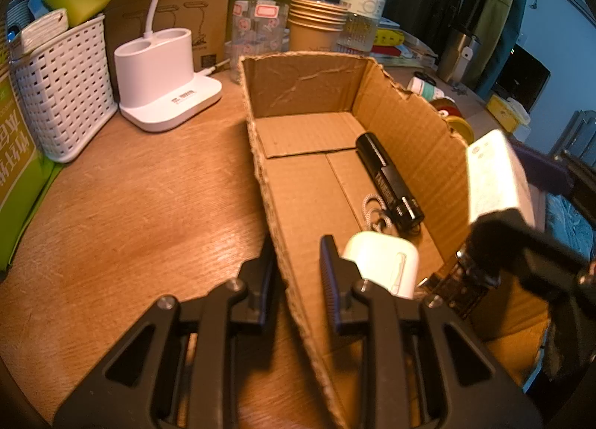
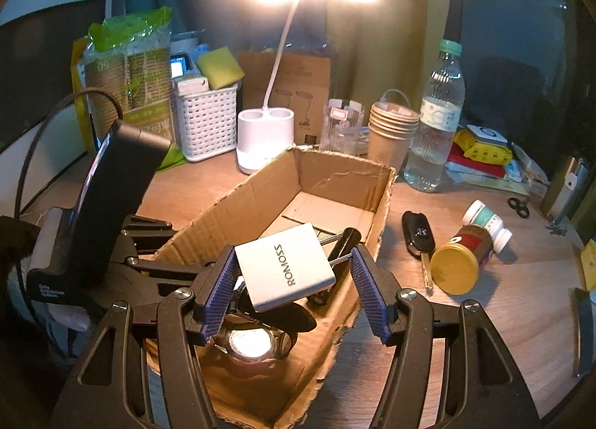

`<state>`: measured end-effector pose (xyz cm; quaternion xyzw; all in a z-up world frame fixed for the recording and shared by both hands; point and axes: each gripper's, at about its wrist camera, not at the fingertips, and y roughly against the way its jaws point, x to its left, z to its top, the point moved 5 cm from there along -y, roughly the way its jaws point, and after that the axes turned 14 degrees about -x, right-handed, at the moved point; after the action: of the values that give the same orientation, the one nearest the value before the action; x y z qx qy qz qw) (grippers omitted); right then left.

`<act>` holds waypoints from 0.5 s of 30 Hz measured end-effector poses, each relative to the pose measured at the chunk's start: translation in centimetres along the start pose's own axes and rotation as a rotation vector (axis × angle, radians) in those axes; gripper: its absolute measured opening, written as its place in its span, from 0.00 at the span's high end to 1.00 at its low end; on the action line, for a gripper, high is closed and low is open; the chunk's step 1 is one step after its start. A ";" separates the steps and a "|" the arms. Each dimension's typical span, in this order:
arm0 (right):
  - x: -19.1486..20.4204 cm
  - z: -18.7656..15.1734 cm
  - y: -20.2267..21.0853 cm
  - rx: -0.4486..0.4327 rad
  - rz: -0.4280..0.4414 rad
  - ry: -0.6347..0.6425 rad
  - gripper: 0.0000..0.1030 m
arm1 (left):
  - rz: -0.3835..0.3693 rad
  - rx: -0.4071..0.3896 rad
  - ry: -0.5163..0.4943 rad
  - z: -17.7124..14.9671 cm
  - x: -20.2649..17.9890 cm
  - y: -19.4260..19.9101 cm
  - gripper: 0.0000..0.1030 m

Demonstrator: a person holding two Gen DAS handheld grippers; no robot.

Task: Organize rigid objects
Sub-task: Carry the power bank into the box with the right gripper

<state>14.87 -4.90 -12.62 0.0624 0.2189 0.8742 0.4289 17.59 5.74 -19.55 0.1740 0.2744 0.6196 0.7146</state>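
Risk: white ROMOSS charger [image 2: 285, 269] is hanging tilted over the cardboard box [image 2: 346, 164], touching only one pad of the wide right gripper [image 2: 296, 291] | could be falling onto the watch [image 2: 249, 345] | left gripper [image 1: 296, 269] is straddling the box's left wall, jaws narrow, possibly tipping it.

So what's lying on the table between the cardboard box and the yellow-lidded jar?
A black car key lies there on the bare wood, beside the cardboard box, its metal blade pointing toward the yellow-lidded jar. The right wrist view shows it.
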 end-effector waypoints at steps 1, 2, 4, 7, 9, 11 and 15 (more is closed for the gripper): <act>0.0 -0.1 -0.1 0.005 0.002 0.000 0.37 | 0.000 0.000 0.000 0.0 0.0 0.0 0.76; 0.1 -0.2 -0.2 0.010 0.002 0.001 0.37 | 0.000 0.000 0.000 0.0 0.0 0.0 0.76; 0.0 -0.4 -0.4 0.018 0.003 -0.003 0.37 | 0.000 0.000 0.000 0.0 0.0 0.0 0.76; 0.0 -0.6 -0.8 0.031 0.007 -0.004 0.37 | 0.000 0.000 0.000 0.0 0.0 0.0 0.76; -0.1 -0.7 -0.9 0.034 0.010 -0.006 0.37 | 0.000 0.000 0.000 0.0 0.0 0.0 0.76; -0.1 -0.8 -1.0 0.037 0.008 -0.009 0.37 | 0.000 0.000 0.000 0.0 0.0 0.0 0.76; 0.0 -0.9 -1.1 0.048 0.011 -0.004 0.37 | 0.000 0.000 0.000 0.0 0.0 0.0 0.76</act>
<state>15.41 -4.64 -13.90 0.0759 0.2386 0.8709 0.4229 17.58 5.74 -19.53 0.1739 0.2744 0.6196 0.7146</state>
